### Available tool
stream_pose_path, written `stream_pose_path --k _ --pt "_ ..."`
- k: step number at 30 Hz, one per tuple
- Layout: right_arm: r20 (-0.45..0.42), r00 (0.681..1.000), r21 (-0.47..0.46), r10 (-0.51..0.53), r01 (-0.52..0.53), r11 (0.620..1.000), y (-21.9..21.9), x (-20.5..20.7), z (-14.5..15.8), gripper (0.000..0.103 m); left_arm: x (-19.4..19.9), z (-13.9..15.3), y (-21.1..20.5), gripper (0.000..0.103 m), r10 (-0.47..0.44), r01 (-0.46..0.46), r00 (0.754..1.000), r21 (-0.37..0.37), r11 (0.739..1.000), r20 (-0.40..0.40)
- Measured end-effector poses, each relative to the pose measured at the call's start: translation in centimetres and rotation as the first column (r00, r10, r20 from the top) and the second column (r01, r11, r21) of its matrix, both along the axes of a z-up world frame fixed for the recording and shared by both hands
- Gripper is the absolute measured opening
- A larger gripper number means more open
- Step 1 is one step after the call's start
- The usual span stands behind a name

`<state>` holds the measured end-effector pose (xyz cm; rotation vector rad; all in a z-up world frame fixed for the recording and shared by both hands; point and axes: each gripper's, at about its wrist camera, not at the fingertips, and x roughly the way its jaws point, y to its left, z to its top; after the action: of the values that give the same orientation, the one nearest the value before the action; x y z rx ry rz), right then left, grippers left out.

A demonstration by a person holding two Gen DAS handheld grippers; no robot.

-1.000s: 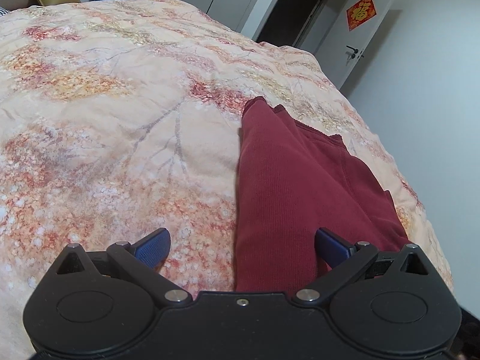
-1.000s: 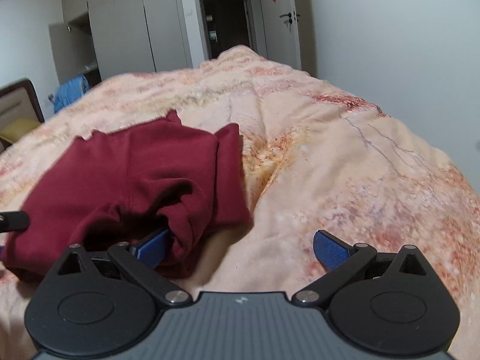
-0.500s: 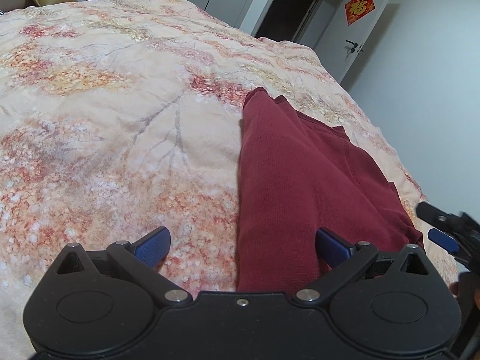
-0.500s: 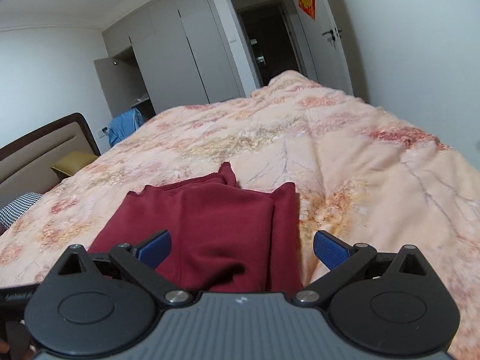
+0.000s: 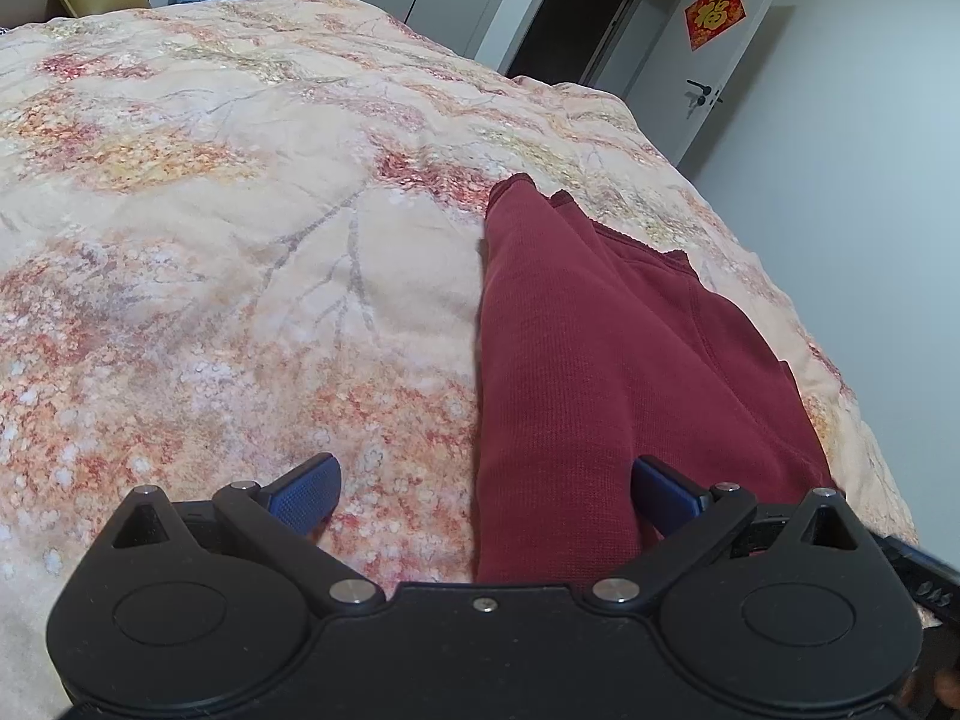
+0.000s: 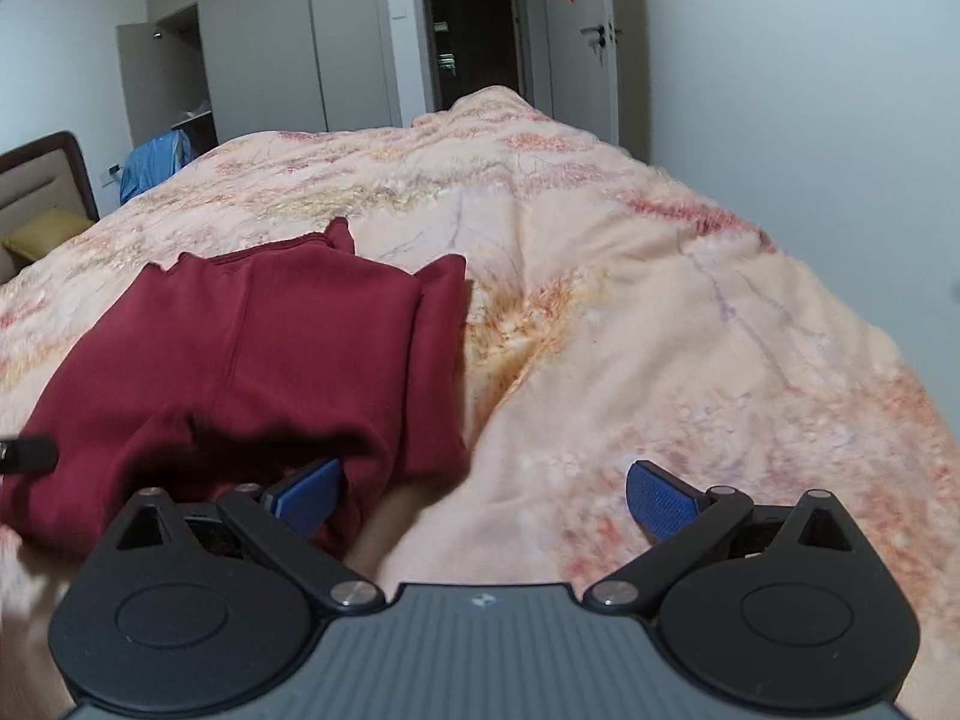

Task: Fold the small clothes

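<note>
A dark red garment (image 5: 600, 348) lies folded lengthwise on the floral bedspread (image 5: 240, 240). My left gripper (image 5: 483, 495) is open over its near left edge, one blue finger over the bedspread and the other over the cloth. In the right wrist view the garment (image 6: 252, 348) lies left of centre with its near end rumpled. My right gripper (image 6: 483, 495) is open at the garment's near right corner, its left fingertip (image 6: 306, 489) against the cloth. The left gripper's tip (image 6: 27, 453) shows at the left edge.
The bed's right edge runs beside a white wall (image 5: 870, 210). A doorway (image 6: 474, 36), wardrobe doors (image 6: 258, 60), a blue cloth (image 6: 153, 165) and a headboard with a yellow pillow (image 6: 42, 228) stand beyond the bed.
My right gripper has swung right and lower, back to the garment's near right corner. The left gripper has barely moved. Both stay open.
</note>
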<state>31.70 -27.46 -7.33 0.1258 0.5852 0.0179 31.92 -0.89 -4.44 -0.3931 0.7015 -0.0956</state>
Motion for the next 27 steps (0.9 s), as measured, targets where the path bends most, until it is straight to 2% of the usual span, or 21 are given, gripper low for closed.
stream_pose_path --k 4,9,11,13,17,18,21,24,26,27 --pt "0.105 0.994 0.034 0.021 -0.025 0.999 -0.6 -0.3 1.9 0.103 0.0 0.0 0.0 0.102 -0.002 0.002 1.0 0.003 1.0 -0.002" --pt "0.135 0.987 0.172 0.089 -0.112 0.979 -0.7 2.3 3.1 0.103 0.0 0.0 0.0 0.103 -0.004 0.004 1.0 0.006 1.0 -0.007" --pt "0.145 0.983 0.198 0.116 -0.144 0.97 -0.3 3.4 2.9 0.099 0.0 0.1 0.0 0.103 -0.004 0.004 1.0 0.006 1.0 -0.006" --pt "0.126 0.984 0.191 0.125 -0.148 0.97 0.3 4.6 2.6 0.087 0.0 0.0 0.0 0.102 -0.005 0.005 1.0 0.007 1.0 -0.006" --pt "0.086 0.987 0.169 0.138 -0.151 0.974 1.3 6.5 1.6 0.07 0.2 -0.1 -0.1 0.103 -0.009 0.009 1.0 0.011 1.0 -0.006" --pt "0.082 0.987 0.164 0.142 -0.154 0.974 1.5 6.7 1.4 0.061 0.3 -0.1 -0.1 0.103 -0.009 0.009 1.0 0.012 1.0 -0.006" --pt "0.066 0.986 0.151 0.15 -0.159 0.976 1.9 7.2 0.8 0.043 0.4 -0.3 -0.3 0.103 -0.012 0.012 1.0 0.022 1.0 -0.003" --pt "0.058 0.987 0.195 0.148 -0.157 0.968 1.4 7.4 0.2 0.042 0.4 -0.4 -0.5 0.103 -0.014 0.014 1.0 0.034 0.999 0.002" --pt "0.052 0.988 0.221 0.146 -0.154 0.963 1.0 7.5 -0.1 0.036 0.5 -0.4 -0.6 0.103 -0.016 0.016 1.0 0.042 0.999 0.003" --pt "0.055 0.988 0.226 0.143 -0.152 0.962 0.9 7.6 -0.1 0.02 0.5 -0.4 -0.7 0.103 -0.018 0.018 1.0 0.046 0.999 0.002"
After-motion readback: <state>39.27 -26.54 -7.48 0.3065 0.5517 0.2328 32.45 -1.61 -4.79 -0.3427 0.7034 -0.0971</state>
